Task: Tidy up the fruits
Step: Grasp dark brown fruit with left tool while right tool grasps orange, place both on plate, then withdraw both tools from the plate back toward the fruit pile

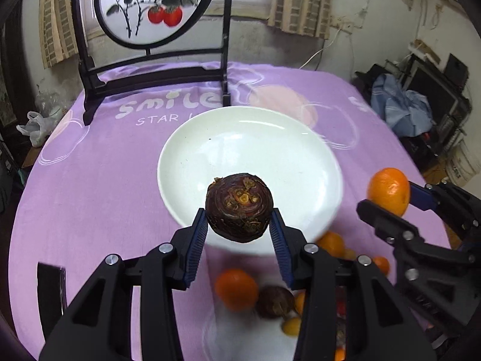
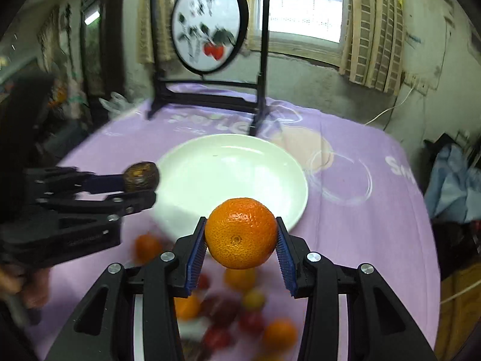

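Observation:
My left gripper is shut on a dark brown round fruit and holds it above the near rim of a white plate. My right gripper is shut on an orange and holds it above the plate's near right rim. The right gripper with its orange also shows at the right of the left wrist view. The left gripper with the brown fruit shows at the left of the right wrist view. Several loose fruits lie blurred on the cloth below both grippers.
A purple tablecloth covers the table. A dark wooden stand with a round painted screen stands behind the plate. A white plastic bag lies at the far left edge. Clutter and blue cloth sit off the table's right.

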`<state>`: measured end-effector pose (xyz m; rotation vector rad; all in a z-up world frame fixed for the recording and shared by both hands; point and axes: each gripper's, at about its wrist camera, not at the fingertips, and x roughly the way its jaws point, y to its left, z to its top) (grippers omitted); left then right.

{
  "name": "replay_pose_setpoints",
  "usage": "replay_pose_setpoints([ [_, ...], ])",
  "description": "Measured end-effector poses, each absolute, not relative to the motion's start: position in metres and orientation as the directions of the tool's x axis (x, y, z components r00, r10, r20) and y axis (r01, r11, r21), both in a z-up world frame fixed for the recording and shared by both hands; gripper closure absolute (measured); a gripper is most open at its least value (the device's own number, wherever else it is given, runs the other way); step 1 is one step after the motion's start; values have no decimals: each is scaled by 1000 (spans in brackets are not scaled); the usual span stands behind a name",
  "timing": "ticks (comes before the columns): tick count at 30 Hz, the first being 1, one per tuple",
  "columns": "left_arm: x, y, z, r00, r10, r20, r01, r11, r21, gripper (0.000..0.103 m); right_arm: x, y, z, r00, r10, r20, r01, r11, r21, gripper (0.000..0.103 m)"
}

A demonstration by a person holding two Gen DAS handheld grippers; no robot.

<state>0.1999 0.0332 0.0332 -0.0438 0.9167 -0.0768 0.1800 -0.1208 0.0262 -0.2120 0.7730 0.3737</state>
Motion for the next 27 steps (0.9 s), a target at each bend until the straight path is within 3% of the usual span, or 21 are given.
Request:
replay_pose_setpoints([
  [8,260,45,-25,508,-70,-858,-12,996,-88,60,238,-103,-28,527,207,-824,-398,917,-24,58],
  [9,264,47,-27,504,-78,-860,-18,995,-100,57,242,-101,-31,518,189,-834,-396,918,-37,57],
  [11,265,51,-23,515,-99,-851,-32,990,-135,29,240,-105,-30,539,188,-821,-387,921,-43,45],
  [13,256,52,-13,539,-126,-833,-39,984,-174,21,228,-112,-20,551,217,-806,-393,919,-21,44],
  [17,221,50,10,565,-115,-817,-7,989,-145,13,190,-139,2,584,251,-772,-382,924,11,43],
  [20,186,50,20,598,-85,-797,-5,994,-110,9,161,-157,8,602,258,-756,-388,922,6,34],
  [27,103,55,5,603,-60,-795,-39,994,-105,7,87,-203,-19,581,203,-789,-347,938,-14,31],
])
